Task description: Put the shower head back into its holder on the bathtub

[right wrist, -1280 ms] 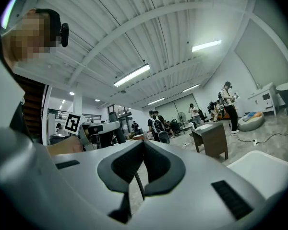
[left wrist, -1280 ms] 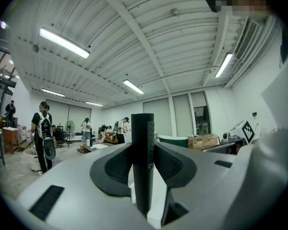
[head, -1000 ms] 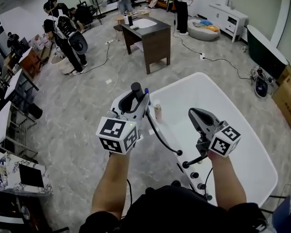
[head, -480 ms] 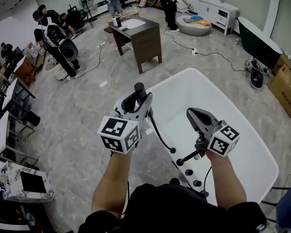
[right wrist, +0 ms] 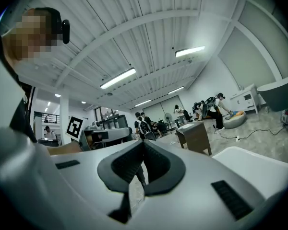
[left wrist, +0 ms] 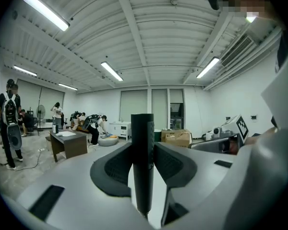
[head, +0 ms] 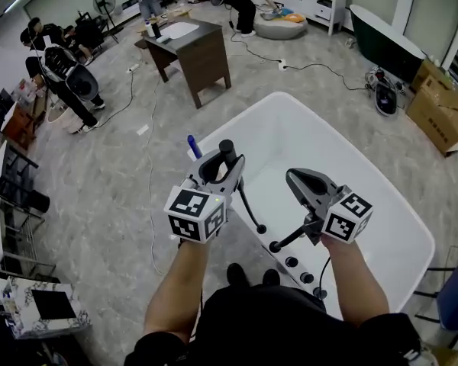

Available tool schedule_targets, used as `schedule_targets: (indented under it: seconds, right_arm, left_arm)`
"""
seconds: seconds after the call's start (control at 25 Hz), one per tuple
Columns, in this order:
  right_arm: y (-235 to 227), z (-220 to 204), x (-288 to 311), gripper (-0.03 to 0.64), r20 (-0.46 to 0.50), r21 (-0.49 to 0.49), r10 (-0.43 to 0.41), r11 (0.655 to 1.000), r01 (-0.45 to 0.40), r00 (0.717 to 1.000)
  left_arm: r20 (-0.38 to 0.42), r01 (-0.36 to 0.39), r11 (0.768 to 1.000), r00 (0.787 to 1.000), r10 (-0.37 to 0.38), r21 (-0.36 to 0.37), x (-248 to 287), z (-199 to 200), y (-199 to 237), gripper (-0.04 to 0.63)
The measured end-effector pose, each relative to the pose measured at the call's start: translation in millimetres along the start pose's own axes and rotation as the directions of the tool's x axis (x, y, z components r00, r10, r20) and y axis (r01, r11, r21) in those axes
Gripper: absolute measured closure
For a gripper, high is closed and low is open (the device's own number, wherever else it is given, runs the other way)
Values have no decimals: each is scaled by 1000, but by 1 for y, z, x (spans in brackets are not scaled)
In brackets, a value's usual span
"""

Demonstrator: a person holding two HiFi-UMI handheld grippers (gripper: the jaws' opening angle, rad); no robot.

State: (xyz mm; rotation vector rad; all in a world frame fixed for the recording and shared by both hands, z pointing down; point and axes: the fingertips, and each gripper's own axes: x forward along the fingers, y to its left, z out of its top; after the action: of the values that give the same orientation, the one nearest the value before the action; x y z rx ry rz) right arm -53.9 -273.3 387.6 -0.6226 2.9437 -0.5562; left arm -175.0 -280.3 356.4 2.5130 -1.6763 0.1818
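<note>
White bathtub lies under both claws; left claw pinches the shower head, not yet seated in its holder; right claw looks pressed together, empty.

The bathtub is smooth, glossy white, like acrylic or enamel. The shower head clamped in the left gripper is matt black with a finely grained face. That gripper's shell and the right gripper's look like matt pale-grey plastic. Their pads are black, ribbed and rubber-like. The floor is grey stone-look tile with a faint sheen. The desk is dark wood.
</note>
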Motion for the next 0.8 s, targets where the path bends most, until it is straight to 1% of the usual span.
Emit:
schedule_targets:
  seconds: [0.16, 0.4, 0.6, 0.8]
  right_arm:
    - [-8, -6, -5, 600, -3, 11, -41, 999, 41, 999]
    - [-19, -15, -17, 600, -25, 37, -91, 995, 92, 996]
    - [-26, -15, -20, 600, -7, 44, -95, 994, 95, 995]
    - [-28, -18, -25, 600, 1, 53, -105, 993, 105, 995]
  left_arm:
    - [-39, 43, 999, 998, -44, -30, 14, -24, -5, 446]
    - [-105, 99, 994, 989, -104, -49, 32, -59, -24, 446]
    - [-169, 122, 991, 977, -128, -47, 41, -87, -33, 446]
    - [-213, 146, 988, 965, -155, -54, 44, -108, -47, 446]
